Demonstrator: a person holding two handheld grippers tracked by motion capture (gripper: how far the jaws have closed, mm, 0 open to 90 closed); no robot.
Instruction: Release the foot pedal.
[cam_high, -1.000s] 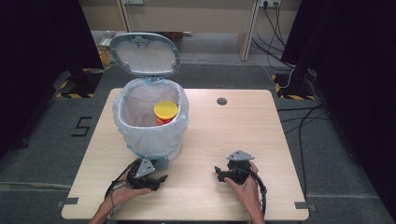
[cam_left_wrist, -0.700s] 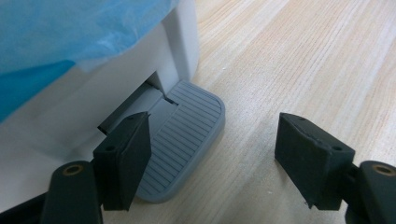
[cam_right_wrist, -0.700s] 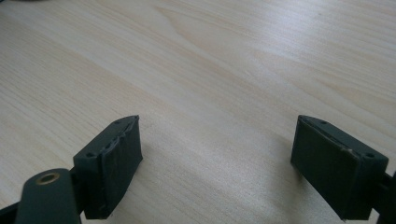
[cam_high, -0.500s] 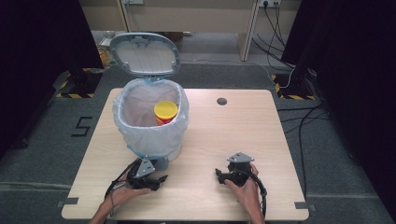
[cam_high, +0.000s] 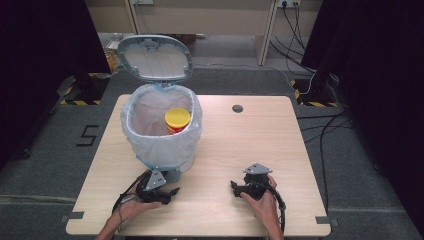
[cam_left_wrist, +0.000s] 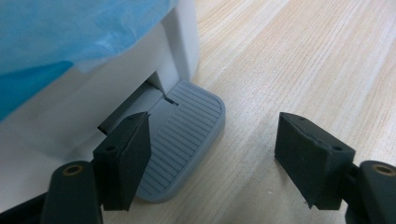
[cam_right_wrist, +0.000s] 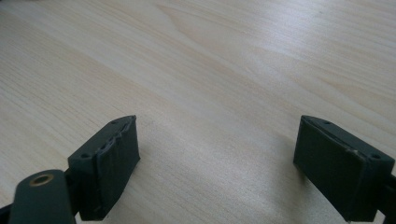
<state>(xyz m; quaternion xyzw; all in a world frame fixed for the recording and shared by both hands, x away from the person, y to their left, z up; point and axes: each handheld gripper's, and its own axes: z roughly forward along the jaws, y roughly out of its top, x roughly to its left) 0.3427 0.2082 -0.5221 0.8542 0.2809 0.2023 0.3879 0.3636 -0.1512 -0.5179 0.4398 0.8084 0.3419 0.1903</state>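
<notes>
A white pedal bin (cam_high: 162, 150) lined with a pale blue bag stands on the left half of the wooden table (cam_high: 300, 165), its grey lid (cam_high: 155, 57) tipped up and back. Inside it sits a red can with a yellow cap (cam_high: 177, 119). My left gripper (cam_high: 169, 193) lies at the bin's foot, open. In the left gripper view my left gripper (cam_left_wrist: 212, 123) has one jaw over the grey ribbed pedal (cam_left_wrist: 187, 126) and the other over bare wood. My right gripper (cam_high: 235, 188) rests on the table to the right, and my right gripper (cam_right_wrist: 217, 122) is open with nothing between the jaws.
A round cable hole (cam_high: 237, 108) sits near the table's far edge. Bare wood stretches across the right half of the table (cam_right_wrist: 224, 56). Dark curtains, floor cables and yellow-black floor markings surround the table.
</notes>
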